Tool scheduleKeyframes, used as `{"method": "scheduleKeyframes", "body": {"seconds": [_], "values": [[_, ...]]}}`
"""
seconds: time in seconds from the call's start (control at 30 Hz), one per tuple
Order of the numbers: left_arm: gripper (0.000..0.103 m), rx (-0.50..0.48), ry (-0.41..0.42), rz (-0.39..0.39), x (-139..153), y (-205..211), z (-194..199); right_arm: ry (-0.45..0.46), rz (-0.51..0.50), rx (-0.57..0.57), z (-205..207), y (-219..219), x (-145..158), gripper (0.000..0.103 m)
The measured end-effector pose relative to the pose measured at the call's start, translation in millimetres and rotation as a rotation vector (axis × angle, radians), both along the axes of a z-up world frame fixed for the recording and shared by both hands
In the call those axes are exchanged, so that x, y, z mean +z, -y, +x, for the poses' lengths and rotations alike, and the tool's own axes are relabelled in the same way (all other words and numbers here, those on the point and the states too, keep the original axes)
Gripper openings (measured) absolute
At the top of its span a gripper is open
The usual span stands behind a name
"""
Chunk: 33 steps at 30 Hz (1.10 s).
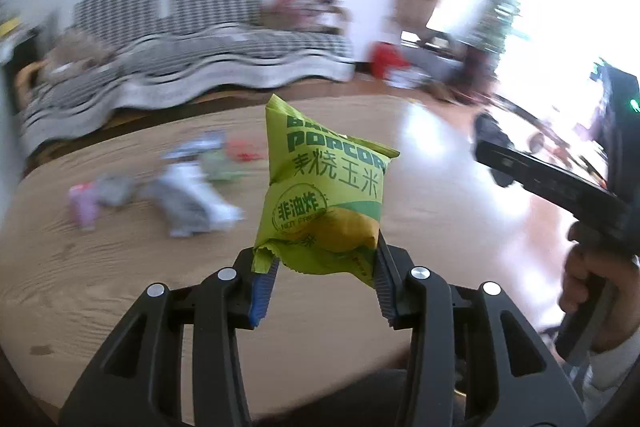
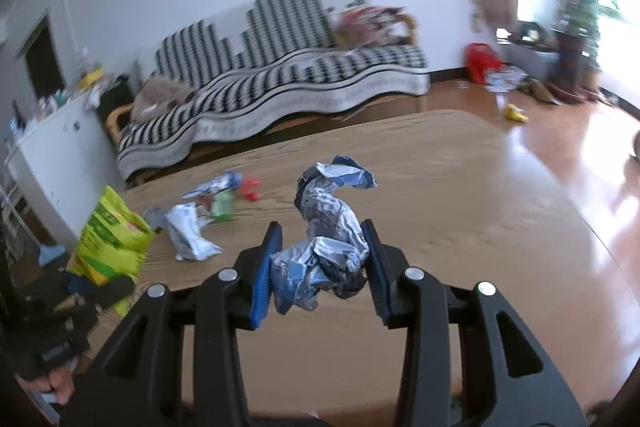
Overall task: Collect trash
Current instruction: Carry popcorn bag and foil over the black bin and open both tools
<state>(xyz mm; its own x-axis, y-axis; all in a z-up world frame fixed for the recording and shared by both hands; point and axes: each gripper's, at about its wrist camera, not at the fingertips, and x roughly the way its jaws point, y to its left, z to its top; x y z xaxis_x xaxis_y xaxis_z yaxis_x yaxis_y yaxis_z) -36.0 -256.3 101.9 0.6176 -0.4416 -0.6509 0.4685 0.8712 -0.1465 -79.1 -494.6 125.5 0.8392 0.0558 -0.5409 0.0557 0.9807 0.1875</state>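
Left gripper (image 1: 324, 269) pinches green popcorn packet (image 1: 326, 187); right gripper (image 2: 320, 267) clamps crumpled blue-white wrapper (image 2: 324, 239); several wrappers (image 2: 192, 231) left on wooden table (image 2: 460, 207).

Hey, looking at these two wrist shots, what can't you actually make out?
- Left wrist view: wrappers on the table are smeared by motion blur; their print is unreadable.
- Left wrist view: the right gripper's fingers run out of sight against window glare, so its load is unseen.
- Right wrist view: the crumpled wrapper is too creased to read.
- Either view: no bin in sight.
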Motion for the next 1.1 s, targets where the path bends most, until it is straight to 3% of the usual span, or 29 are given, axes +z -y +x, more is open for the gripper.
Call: {"method": "scheduleKeyframes", "body": {"seconds": [0.2, 0.37, 0.53, 0.63, 1.03, 1.07, 1.1], "values": [[0.042, -0.254, -0.087, 0.011, -25.9, 103.6, -63.6, -0.037, -0.009, -0.141, -104.4, 86.7, -8.6, 0.040], [0.042, -0.423, -0.272, 0.063, -91.5, 173.8, -95.5, -0.177, 0.072, -0.234, -165.4, 137.7, -75.1, 0.040], [0.042, -0.453, -0.396, 0.127, -148.8, 194.3, -106.8, -0.347, 0.202, -0.299, -196.2, 158.9, -169.0, 0.040], [0.042, -0.458, -0.394, 0.132, -151.7, 201.2, -112.2, -0.376, 0.259, -0.318, -208.6, 167.1, -193.8, 0.040], [0.044, -0.504, -0.441, 0.167, -178.2, 229.2, -114.4, -0.370, 0.319, -0.363, -210.8, 190.0, -201.1, 0.042], [0.051, -0.503, -0.440, 0.173, -182.1, 231.0, -112.1, -0.361, 0.345, -0.366, -212.2, 193.1, -200.4, 0.048], [0.061, -0.499, -0.440, 0.176, -184.0, 233.4, -112.1, -0.354, 0.361, -0.366, -212.0, 195.3, -199.9, 0.070]]}}
